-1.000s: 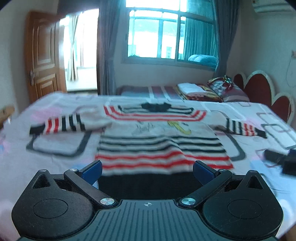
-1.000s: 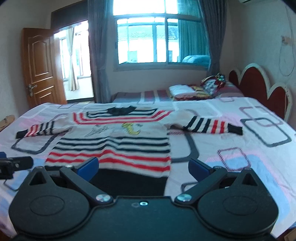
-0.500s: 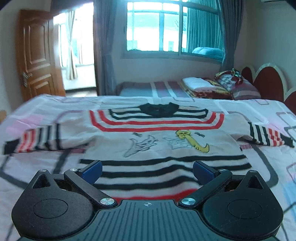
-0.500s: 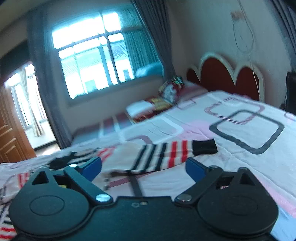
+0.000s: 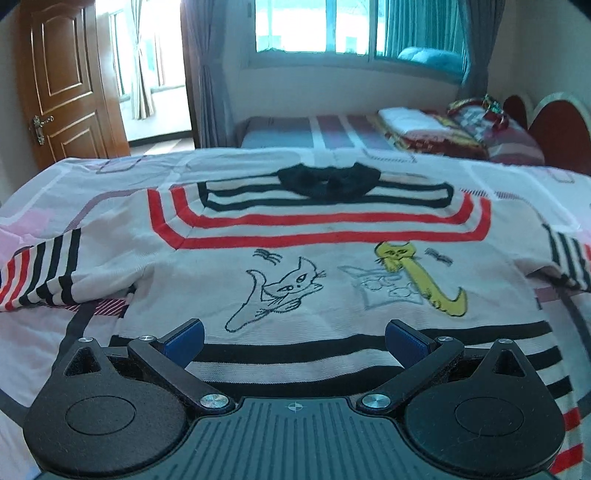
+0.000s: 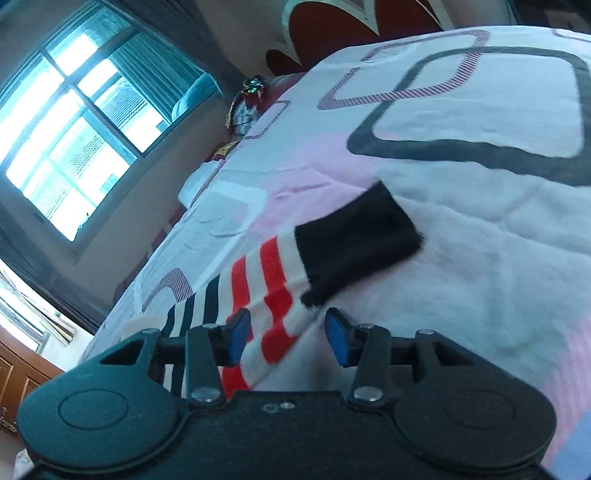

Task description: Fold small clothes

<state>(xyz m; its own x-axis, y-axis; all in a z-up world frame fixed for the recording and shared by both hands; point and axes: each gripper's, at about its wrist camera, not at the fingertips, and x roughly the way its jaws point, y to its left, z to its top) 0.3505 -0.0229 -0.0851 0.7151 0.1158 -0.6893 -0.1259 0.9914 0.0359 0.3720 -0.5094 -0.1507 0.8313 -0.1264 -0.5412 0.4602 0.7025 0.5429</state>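
Closing in on the right sleeve point(image 6: 280, 280) is the step I have in hand: the sweater point(image 5: 306, 280) lies flat on the bed point(image 5: 66, 354), front up, not yet folded anywhere that I can see. My right gripper point(image 6: 282, 338) is rolled over to one side and sits low over the striped end of that sleeve. Its jaws have just been closing and now stand at a middling gap with the red and white stripes between them, just short of the black cuff point(image 6: 354, 243). The blue pads do not look to be pressing the knit yet, so I count nothing as held.

My left gripper point(image 5: 293, 341) hangs over the lower chest of the sweater with its jaws wide and nothing between them.

The body of the sweater runs lengthwise away from me, black collar point(image 5: 328, 181) at the far end towards the window point(image 5: 354, 26), hem nearest me. The two sleeves stretch out to either side, across that line; the right one points outward with its cuff at the outer tip.

Next, I judge, the right jaws must pinch the sleeve through both layers, then carry it inward across the chest. The left gripper could pin the body, since the knit may drag.
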